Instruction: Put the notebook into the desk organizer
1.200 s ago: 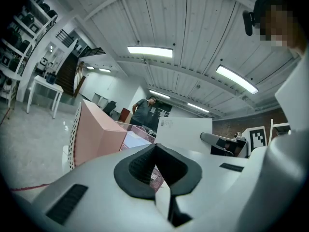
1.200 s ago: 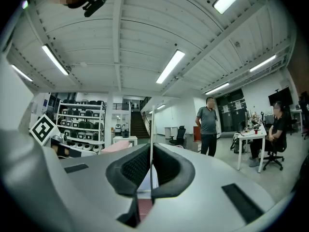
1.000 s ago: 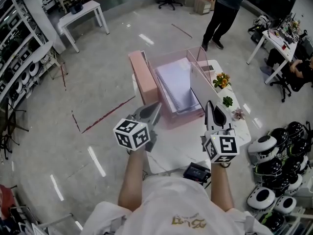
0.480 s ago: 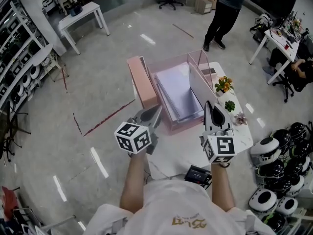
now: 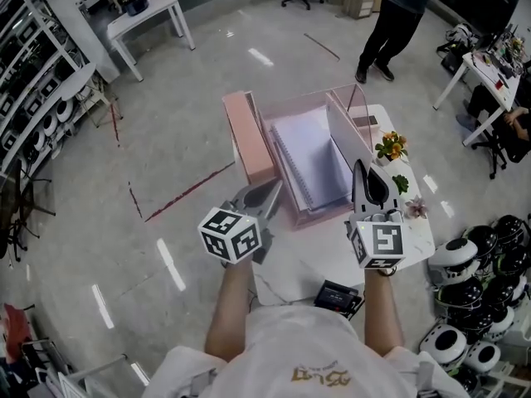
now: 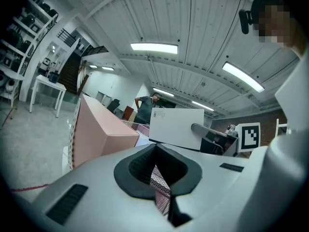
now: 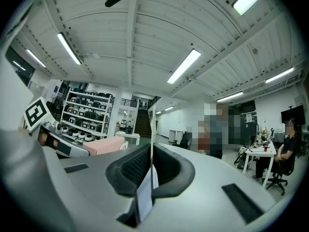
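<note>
Notebook [image 5: 340, 139] upright, pinched by R hand-held gripper [image 5: 360, 168]; L hand-held gripper [image 5: 272, 187] pinches pink organizer [image 5: 249, 135] edge.

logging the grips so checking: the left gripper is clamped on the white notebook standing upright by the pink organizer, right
Not quite: it is the right gripper, not the left, that is clamped on the white notebook standing upright by the pink organizer. The right gripper view shows the notebook's thin edge pinched between its jaws.

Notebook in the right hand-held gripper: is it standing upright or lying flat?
Upright. The white notebook stands on edge in the right hand-held gripper, at the desk organizer's right side; the right gripper view shows its thin edge running vertically.
</note>
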`<action>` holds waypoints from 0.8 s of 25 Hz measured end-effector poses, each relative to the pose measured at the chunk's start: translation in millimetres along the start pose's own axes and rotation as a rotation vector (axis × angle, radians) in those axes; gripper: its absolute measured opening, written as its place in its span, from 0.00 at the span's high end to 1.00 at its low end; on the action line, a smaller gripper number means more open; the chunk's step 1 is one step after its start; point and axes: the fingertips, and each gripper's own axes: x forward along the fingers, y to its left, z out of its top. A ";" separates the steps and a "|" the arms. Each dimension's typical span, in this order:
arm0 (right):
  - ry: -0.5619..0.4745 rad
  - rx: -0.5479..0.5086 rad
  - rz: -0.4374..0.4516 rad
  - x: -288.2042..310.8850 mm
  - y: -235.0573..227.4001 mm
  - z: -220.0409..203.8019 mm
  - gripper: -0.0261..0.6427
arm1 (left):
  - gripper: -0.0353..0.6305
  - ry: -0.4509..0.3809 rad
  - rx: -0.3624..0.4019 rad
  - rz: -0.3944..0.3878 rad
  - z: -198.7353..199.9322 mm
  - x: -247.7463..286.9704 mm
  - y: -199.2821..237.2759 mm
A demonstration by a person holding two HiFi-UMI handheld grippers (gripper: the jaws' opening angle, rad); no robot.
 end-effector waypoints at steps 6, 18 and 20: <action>-0.009 -0.042 0.002 19.8 -10.1 0.4 0.93 | 0.92 0.001 -0.019 0.003 0.8 4.0 3.8; 0.006 -0.304 0.054 47.4 9.5 -13.0 0.93 | 0.92 0.018 -0.040 0.033 -10.0 8.3 16.9; 0.007 -0.315 0.071 48.1 16.6 -16.7 0.93 | 0.92 0.019 -0.042 0.033 -10.3 7.8 17.8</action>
